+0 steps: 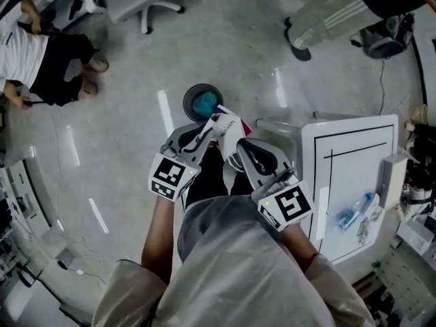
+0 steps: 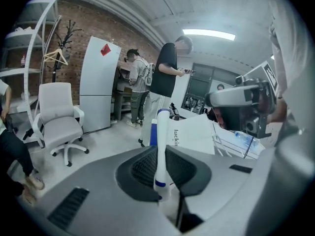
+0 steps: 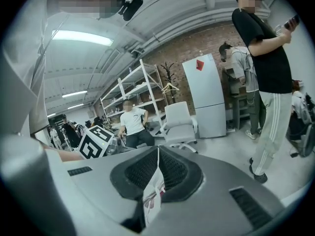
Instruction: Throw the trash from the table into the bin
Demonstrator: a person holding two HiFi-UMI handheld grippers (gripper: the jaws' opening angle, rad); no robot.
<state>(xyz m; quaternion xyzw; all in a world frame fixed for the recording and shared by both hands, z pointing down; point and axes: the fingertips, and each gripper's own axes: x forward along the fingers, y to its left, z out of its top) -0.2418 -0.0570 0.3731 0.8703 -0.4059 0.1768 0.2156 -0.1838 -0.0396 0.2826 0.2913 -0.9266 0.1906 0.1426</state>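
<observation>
Currently in the carrying step: both claws are holding one white paper bag with dark print (image 1: 228, 127) between them. It is hanging out in front of the person, above the grey floor (image 1: 122, 114) and clear of the white counter with the black outline (image 1: 340, 176).

Grip check: the left claw (image 1: 206, 133) is pinching a white-and-blue edge of the bag, jaws nearly together with that thin strip between the pads. The right claw (image 1: 236, 147) is clamping shut on a thin paper edge with red print, on the bag's other side.

Bag position: it is hanging just short of the round dark bin (image 1: 189, 99), which is standing on the floor ahead of the claws. In the head view the bag's far corner is overlapping the bin's near rim; how high above it, I cannot tell.

Judgement: transport is looking mostly done and the release is not yet made. The next move is calling for bringing the bag fully over the bin's mouth, then opening both claws together so it drops in rather than swinging from one corner.

Containers: the bin is showing something bright blue (image 1: 204, 105) inside — liner or item, I cannot tell. The bag's contents are not showing. On the counter a clear plastic bottle with a blue label (image 1: 354, 213) is lying — probably the next piece of trash.
</observation>
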